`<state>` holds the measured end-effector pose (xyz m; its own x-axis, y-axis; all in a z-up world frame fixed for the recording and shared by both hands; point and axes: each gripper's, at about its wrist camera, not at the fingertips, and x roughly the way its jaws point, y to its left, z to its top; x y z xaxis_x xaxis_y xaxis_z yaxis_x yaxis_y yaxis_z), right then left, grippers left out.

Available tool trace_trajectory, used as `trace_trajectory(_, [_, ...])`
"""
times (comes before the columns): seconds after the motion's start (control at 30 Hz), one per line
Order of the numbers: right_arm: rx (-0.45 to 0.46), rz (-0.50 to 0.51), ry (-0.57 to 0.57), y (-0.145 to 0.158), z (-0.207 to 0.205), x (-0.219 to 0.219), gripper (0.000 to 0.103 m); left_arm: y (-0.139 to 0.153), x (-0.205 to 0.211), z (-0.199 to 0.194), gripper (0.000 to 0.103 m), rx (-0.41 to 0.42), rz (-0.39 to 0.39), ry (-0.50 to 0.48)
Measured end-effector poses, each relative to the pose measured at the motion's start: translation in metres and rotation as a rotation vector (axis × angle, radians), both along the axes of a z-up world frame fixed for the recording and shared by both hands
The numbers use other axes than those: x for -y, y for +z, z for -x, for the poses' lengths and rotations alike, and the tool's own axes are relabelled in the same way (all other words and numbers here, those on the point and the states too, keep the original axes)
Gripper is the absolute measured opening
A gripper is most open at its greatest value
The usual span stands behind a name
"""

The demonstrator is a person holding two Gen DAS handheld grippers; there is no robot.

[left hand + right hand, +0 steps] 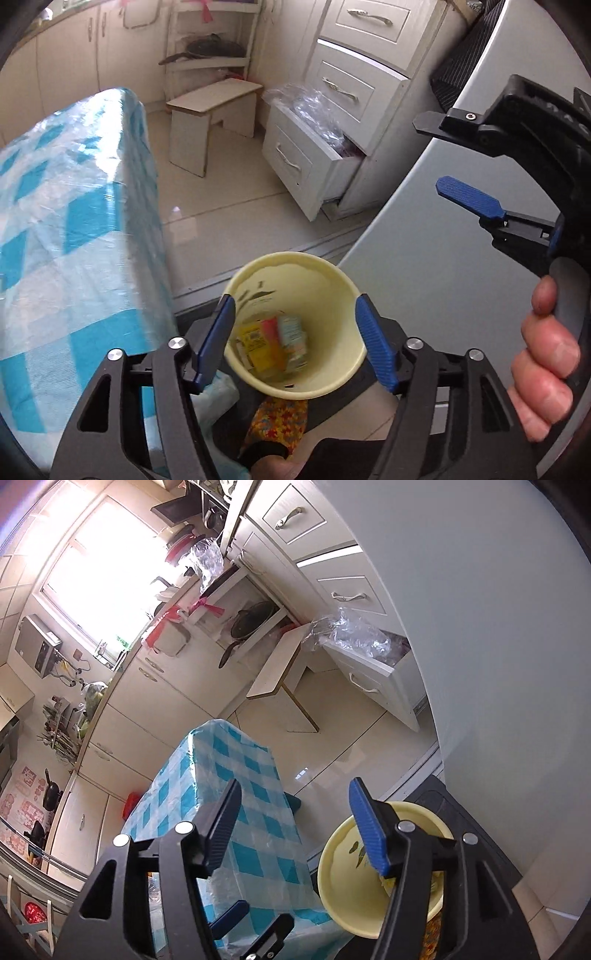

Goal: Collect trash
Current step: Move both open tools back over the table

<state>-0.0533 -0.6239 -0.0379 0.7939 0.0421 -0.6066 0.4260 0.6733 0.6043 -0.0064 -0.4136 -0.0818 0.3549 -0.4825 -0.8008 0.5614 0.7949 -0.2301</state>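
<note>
The left gripper [295, 343] hangs directly over a pale yellow bin [295, 328], its blue pads [376, 343] spread wide on either side of the bin's mouth, at about 9 and 3 o'clock of the rim. The pads appear not to press on the rim. Nothing is pinched between them.

The bin is a round, tapering, cream-yellow container with a smooth inner wall bearing small dark markings near the top. At its bottom lies the trash [273, 341]: small cartons or packets in yellow, orange-red and pale blue-white, blurred, with a barcode visible on the yellow one. The bin's outside shows a multicoloured floral pattern below the rim.

In the right wrist view the right gripper [295, 830] is also spread, empty, with the bin at about 4 o'clock of it; its right pad overlaps the bin's rim in the picture, and contact cannot be told. A hand [543, 362] grips its handle.

At 9 o'clock of the bin stands a table with a blue-and-white checked cloth [74, 229] under clear plastic. At 3 o'clock rises a pale grey appliance [443, 240]. Beyond, across the tiled floor [229, 192], a white stool [214, 110] stands at 12 o'clock, and a white drawer unit [332, 110] has its lowest drawer pulled out, with crumpled clear plastic in it.
</note>
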Motion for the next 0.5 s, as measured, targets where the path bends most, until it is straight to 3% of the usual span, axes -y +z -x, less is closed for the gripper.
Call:
trace_trajectory(0.2, [0.035,0.115,0.004,0.019,0.0,-0.016,0.069,0.041,-0.044,0.022,0.085,0.144,-0.027,0.054])
trace_trajectory(0.5, [0.081,0.287,0.029,0.042,-0.016,-0.055,0.078,0.085,-0.124,0.035,0.089,0.249,-0.027,0.179])
